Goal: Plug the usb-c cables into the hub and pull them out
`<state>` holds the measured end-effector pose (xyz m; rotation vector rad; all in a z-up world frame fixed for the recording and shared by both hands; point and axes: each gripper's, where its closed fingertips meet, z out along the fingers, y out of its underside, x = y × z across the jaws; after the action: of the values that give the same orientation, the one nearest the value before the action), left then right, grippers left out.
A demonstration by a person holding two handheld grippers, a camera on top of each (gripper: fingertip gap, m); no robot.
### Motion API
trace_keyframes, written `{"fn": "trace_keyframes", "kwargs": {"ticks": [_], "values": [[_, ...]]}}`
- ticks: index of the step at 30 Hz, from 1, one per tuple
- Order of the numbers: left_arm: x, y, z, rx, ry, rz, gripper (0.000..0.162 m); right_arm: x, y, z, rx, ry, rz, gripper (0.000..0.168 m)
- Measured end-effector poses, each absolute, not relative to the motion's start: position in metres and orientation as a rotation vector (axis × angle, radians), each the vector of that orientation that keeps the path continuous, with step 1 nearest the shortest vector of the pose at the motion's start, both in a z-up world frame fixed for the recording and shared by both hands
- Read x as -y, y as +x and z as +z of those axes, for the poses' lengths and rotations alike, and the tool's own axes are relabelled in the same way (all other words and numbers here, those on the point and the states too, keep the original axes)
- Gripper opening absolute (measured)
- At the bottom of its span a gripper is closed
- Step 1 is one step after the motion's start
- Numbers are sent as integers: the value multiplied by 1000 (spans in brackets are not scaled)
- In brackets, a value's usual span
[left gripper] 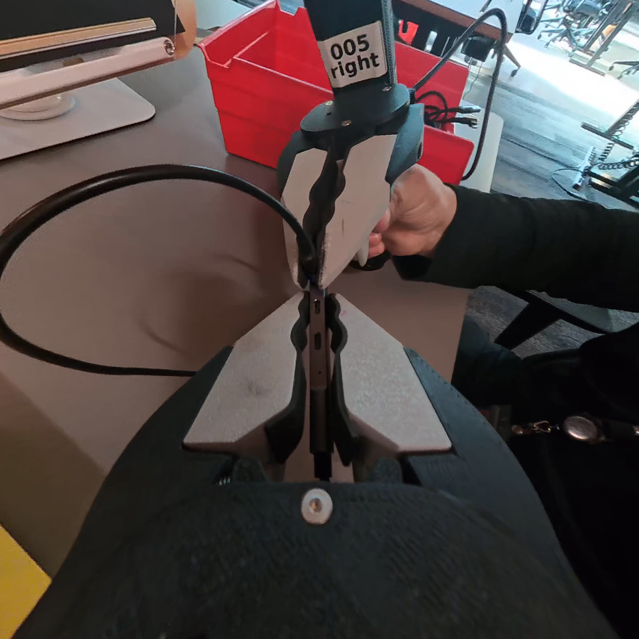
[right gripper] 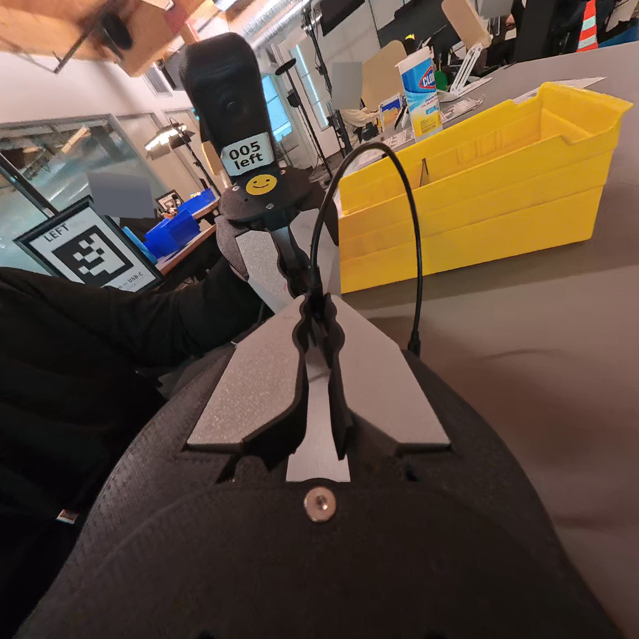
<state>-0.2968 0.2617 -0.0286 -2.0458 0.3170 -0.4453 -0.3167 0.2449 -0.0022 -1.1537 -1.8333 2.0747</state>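
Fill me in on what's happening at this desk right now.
A person is working two handheld grippers tip to tip above the table. The left gripper is shut on a slim hub, with two empty ports facing the camera. The right gripper is shut on the plug of a black USB-C cable, held at the hub's end. Whether it is seated cannot be told.

you get even daylight, brightest at the blown-out floor (left gripper: 567, 69) top right in your left wrist view. the table (left gripper: 173, 276) carries soft shadows. both views bow at the edges; the wooden ceiling (right gripper: 69, 31) in your right wrist view smears with blur.
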Motion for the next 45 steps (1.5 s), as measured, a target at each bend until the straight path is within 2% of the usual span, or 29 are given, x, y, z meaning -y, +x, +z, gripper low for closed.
{"fn": "trace_keyframes", "kwargs": {"ticks": [3,5,7,9,13,21,25,31,35,41,45], "values": [[-263,-297,-28,-297,-2017,-454,6,-246,-322,10,1715,-1132,2137,2],[-266,-269,-63,-416,-2117,-437,8,-250,-326,27,1611,-1103,2265,2],[-282,-264,-82,-406,-2134,-339,8,-239,-333,7,1752,-1124,2049,3],[-287,-270,-68,-322,-2054,-491,8,-255,-332,17,1638,-1127,2077,2],[-288,-288,-66,-325,-2076,-386,8,-279,-332,21,1638,-1109,1819,3],[-281,-292,-57,-352,-2037,-341,7,-295,-329,38,1532,-1095,1708,3],[-272,-289,-49,-385,-2022,-286,7,-282,-307,90,1494,-1020,1664,3],[-263,-285,-21,-409,-1942,-282,7,-273,-217,219,1472,-860,1755,3],[-258,-284,-7,-437,-1910,-263,7,-310,-153,259,1513,-915,1475,3],[-257,-281,13,-464,-1861,-237,7,-402,-66,264,1384,-1158,1132,3],[-257,-282,28,-469,-1829,-203,7,-459,-31,226,1332,-1362,965,4]]}}
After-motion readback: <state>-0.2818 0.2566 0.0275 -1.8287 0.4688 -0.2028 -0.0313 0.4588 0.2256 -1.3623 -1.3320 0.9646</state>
